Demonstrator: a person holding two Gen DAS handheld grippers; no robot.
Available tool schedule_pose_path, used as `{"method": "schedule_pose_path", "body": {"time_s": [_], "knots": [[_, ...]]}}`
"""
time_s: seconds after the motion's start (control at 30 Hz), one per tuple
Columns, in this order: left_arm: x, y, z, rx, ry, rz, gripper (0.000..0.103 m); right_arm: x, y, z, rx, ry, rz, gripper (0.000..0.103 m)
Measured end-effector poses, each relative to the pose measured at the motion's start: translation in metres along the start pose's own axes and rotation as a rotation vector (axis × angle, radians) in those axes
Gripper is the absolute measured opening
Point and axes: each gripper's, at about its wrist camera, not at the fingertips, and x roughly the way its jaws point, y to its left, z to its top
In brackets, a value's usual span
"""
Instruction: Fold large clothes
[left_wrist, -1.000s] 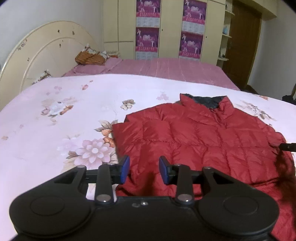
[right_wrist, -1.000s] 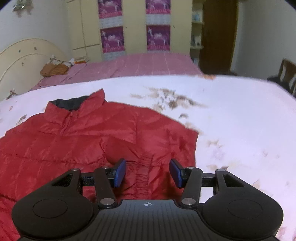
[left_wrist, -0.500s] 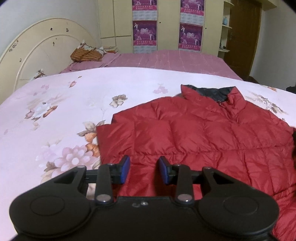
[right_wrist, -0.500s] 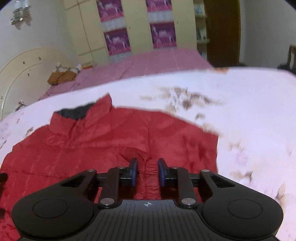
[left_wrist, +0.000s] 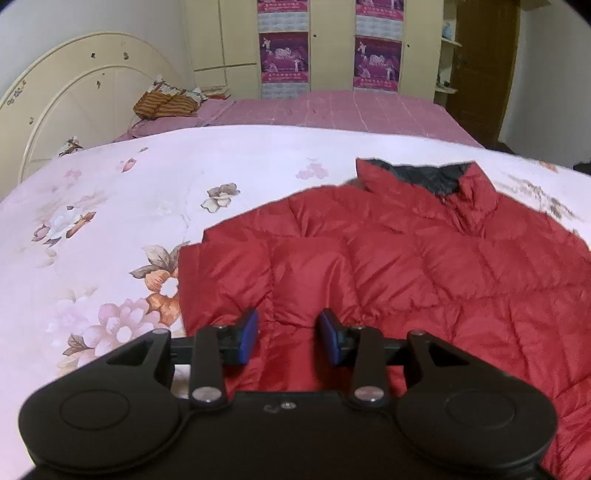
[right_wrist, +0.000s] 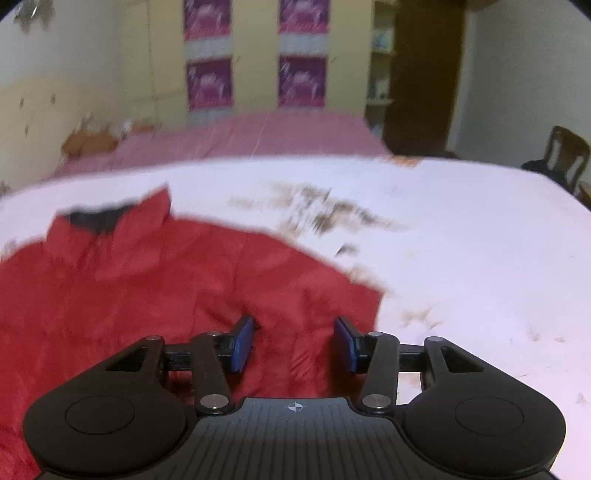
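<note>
A red quilted puffer jacket (left_wrist: 406, 266) with a dark collar lining lies flat on the pink floral bedspread (left_wrist: 110, 221), sleeves folded in. My left gripper (left_wrist: 288, 338) is open just above the jacket's near left part, with red fabric showing between the blue pads. In the right wrist view the same jacket (right_wrist: 147, 288) lies at left and centre. My right gripper (right_wrist: 293, 345) is open over the jacket's near right edge, holding nothing. That view is blurred by motion.
A second bed with a purple cover (left_wrist: 332, 110) stands behind, with a striped bag (left_wrist: 166, 105) near its cream headboard (left_wrist: 74, 110). Wardrobes with posters (left_wrist: 284, 55) line the back wall. A wooden chair (right_wrist: 565, 158) stands at far right.
My right gripper narrowed over a jacket fold half a second ago and has now opened wide and shifted right. My left gripper has moved closer over the jacket and stayed open.
</note>
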Motion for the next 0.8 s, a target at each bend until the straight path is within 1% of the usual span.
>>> {"method": "schedule_pose_path", "body": {"time_s": [0.03, 0.1, 0.17, 0.23, 0.37, 0.5, 0.53, 0.7, 0.8], "knots": [[-0.002, 0.001, 0.002, -0.008, -0.007, 0.002, 0.035, -0.007, 0.0, 0.003, 0.005, -0.027, 0.006, 0.047], [-0.002, -0.001, 0.004, -0.01, -0.013, 0.002, 0.035, -0.018, 0.01, 0.009, -0.025, -0.06, 0.053, 0.047], [0.003, -0.004, 0.004, -0.002, -0.001, 0.012, 0.036, -0.019, 0.024, 0.01, -0.075, -0.055, 0.097, 0.047], [0.007, -0.006, 0.003, 0.003, 0.012, 0.02, 0.036, -0.011, 0.039, 0.007, -0.11, -0.021, 0.131, 0.047], [0.012, -0.009, 0.001, 0.021, 0.022, 0.035, 0.038, 0.014, 0.055, -0.006, -0.156, 0.041, 0.121, 0.047], [0.018, -0.008, -0.002, 0.018, 0.028, 0.038, 0.04, 0.04, 0.058, -0.019, -0.208, 0.089, 0.086, 0.047], [0.02, -0.009, -0.003, 0.021, 0.028, 0.039, 0.04, 0.046, 0.056, -0.021, -0.206, 0.096, 0.082, 0.047], [0.023, -0.007, -0.002, 0.019, 0.036, 0.037, 0.042, 0.048, 0.05, -0.026, -0.181, 0.1, 0.089, 0.047], [0.022, -0.004, 0.001, 0.0, 0.048, 0.036, 0.043, 0.046, 0.046, -0.015, -0.142, 0.147, 0.108, 0.047]]}}
